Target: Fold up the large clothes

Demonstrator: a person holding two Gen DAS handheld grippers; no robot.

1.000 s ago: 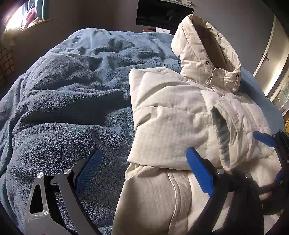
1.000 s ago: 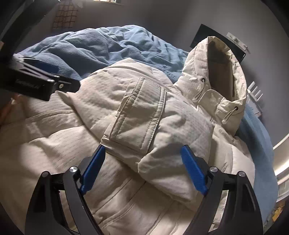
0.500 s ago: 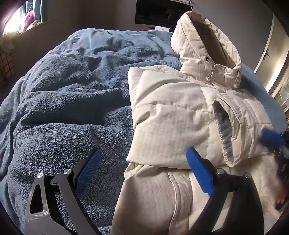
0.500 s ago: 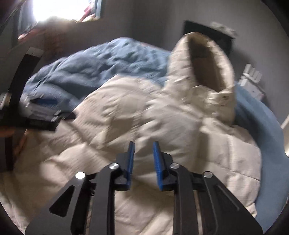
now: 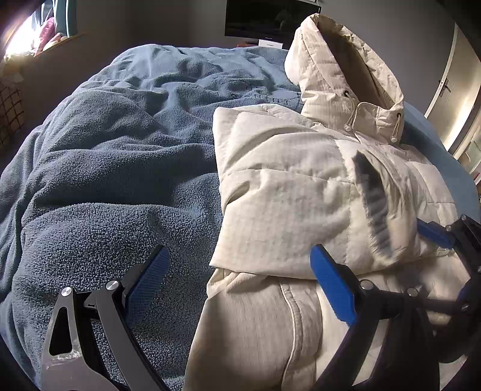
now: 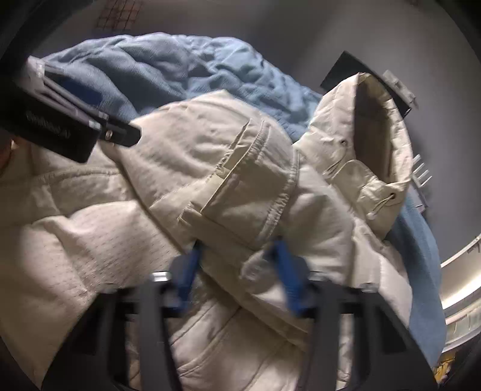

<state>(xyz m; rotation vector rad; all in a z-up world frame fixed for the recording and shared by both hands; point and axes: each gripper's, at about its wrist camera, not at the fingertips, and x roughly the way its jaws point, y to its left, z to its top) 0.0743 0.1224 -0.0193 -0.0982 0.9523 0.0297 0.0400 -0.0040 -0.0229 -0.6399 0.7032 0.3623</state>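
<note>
- Jacket (image 5: 285, 192): cream hooded puffer garment lying on the bed, toward the right side of the blue fleece blanket (image 5: 114, 168) when seen from the left wrist view.
- Hood (image 5: 345, 69): stands upright at the far end of the jacket, opening facing the cameras, with two drawcords hanging at the collar.
- Sleeve (image 5: 279, 207): laid across the chest of the jacket; its cuff (image 5: 375, 207) gapes open and shows a dark lining.
- Lower body of the jacket (image 5: 255, 330): nearest the cameras, with a stitched seam running along it.
- Left gripper (image 5: 240, 288): fingers spread wide with nothing between them; the left blue pad sits over the blanket, the right blue pad over the jacket, just below the folded sleeve.
- Right gripper (image 6: 237, 276): seen in its own view motion-blurred, the blue fingers (image 6: 189, 270) partly apart and pushed in under the folded sleeve end (image 6: 240, 198), with cloth lying between them. Whether they actually pinch the fabric I cannot tell.
- Right gripper, from the left wrist view (image 5: 442, 237): at the far right edge, one blue finger touching the jacket beside the cuff.
- Left gripper body, from the right wrist view (image 6: 69, 126): a dark block at upper left, above the jacket's near edge.
- Background: a dark screen (image 5: 264, 21) against the grey wall behind the hood.
</note>
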